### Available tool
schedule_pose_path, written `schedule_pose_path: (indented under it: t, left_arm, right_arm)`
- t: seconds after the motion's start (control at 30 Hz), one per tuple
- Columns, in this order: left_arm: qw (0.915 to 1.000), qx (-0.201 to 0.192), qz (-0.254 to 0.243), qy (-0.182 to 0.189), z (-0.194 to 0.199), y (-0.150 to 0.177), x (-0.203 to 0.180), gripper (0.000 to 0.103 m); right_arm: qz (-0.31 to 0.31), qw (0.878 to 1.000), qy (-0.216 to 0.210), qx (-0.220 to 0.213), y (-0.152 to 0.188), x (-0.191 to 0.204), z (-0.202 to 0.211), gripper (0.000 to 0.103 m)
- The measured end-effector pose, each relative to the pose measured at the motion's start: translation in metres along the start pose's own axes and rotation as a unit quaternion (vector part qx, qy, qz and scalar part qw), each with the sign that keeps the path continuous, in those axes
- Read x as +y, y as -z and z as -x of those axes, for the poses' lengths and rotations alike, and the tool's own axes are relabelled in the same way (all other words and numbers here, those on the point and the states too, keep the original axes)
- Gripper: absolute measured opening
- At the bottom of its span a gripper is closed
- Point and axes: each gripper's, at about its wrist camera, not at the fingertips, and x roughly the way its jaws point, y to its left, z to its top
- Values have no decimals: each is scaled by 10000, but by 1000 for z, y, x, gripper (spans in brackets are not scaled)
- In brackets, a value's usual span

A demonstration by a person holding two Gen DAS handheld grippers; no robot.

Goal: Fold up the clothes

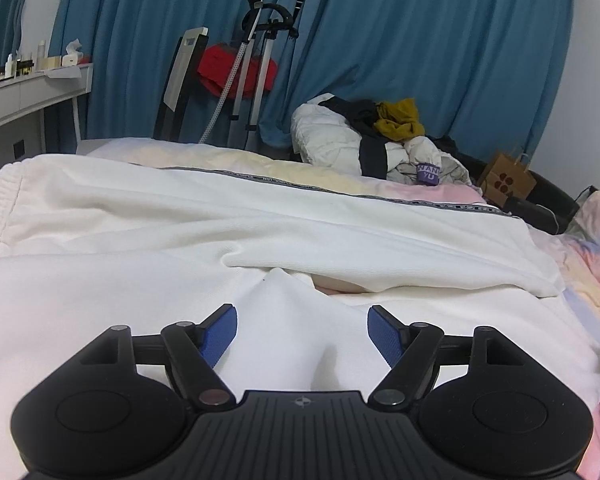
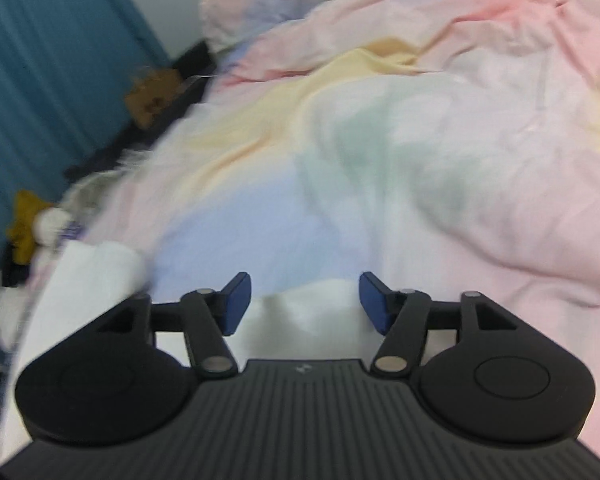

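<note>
A white garment (image 1: 220, 216) with a ribbed hem at the left and a dark printed stripe along its far edge lies spread over the bed. My left gripper (image 1: 302, 330) hovers low over it, open, with a raised fold of the white cloth between its blue pads (image 1: 220, 338) and not pinched. In the blurred right wrist view, my right gripper (image 2: 305, 302) is open too, at an edge of the white garment (image 2: 300, 320) where it meets the pastel duvet (image 2: 420, 140).
A heap of clothes (image 1: 364, 136) with a mustard piece lies at the bed's far side by blue curtains (image 1: 420, 40). A garment steamer stand (image 1: 256, 68), a brown paper bag (image 1: 508, 180) and a dressing table (image 1: 28, 92) with bottles stand beyond the bed.
</note>
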Motion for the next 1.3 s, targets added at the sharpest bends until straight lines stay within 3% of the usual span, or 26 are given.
schedule_pose_path:
  t: [0.13, 0.23, 0.3, 0.37, 0.4, 0.47, 0.5, 0.53, 0.6, 0.7, 0.8, 0.9, 1.03, 1.17, 1.3]
  left_arm:
    - [10000, 39, 1, 37, -1, 2, -1, 74]
    - [9999, 102, 1, 60, -7, 3, -3, 74]
    - [9999, 142, 26, 74, -11, 4, -4, 74]
    - [9998, 178, 50, 89, -15, 3, -2, 74]
    - [9998, 190, 66, 93, -16, 3, -2, 74]
    - [9997, 208, 101, 106, -18, 3, -1, 74]
    - [9996, 214, 122, 109, -19, 3, -1, 74]
    - [9996, 220, 151, 112, -19, 3, 0, 74]
    - [9994, 235, 211, 118, -21, 3, 1, 74]
    - [9992, 246, 299, 126, -21, 1, 5, 74]
    - [9988, 240, 393, 132, -19, 0, 9, 74]
    - [9983, 274, 486, 171, -20, -1, 11, 74]
    - [9981, 354, 468, 191, -24, -1, 10, 74]
    - [9975, 453, 525, 108, -20, -4, 15, 74]
    - [9914, 888, 961, -38, -5, -16, 35, 74]
  right_arm:
    - [-201, 9997, 87, 75, 1, -14, -10, 65]
    - [-379, 9978, -385, 393, 7, -21, -23, 65]
    - [-251, 9975, -559, 351, 8, -17, -24, 64]
    - [-123, 9968, -733, 309, 9, -13, -25, 52]
    - [-59, 9962, -820, 288, 9, -11, -25, 34]
    - [83, 9960, -856, 221, 10, -5, -23, 28]
    - [134, 9961, -855, 161, 8, -3, -21, 19]
    - [141, 9960, -880, 66, 5, -1, -17, 16]
    - [151, 9953, -946, -152, -1, 3, -10, 15]
    - [86, 9905, -1082, -840, -14, 7, 12, 14]
    - [-160, 9876, -859, -1305, -22, -1, 22, 14]
    - [-498, 9925, -448, -1020, -22, -24, 7, 14]
    - [-243, 9992, -63, -304, -5, -41, -28, 14]
    - [-434, 9987, -79, -236, -2, -47, -34, 14]
    - [-240, 9993, 9, -275, 1, -40, -33, 14]
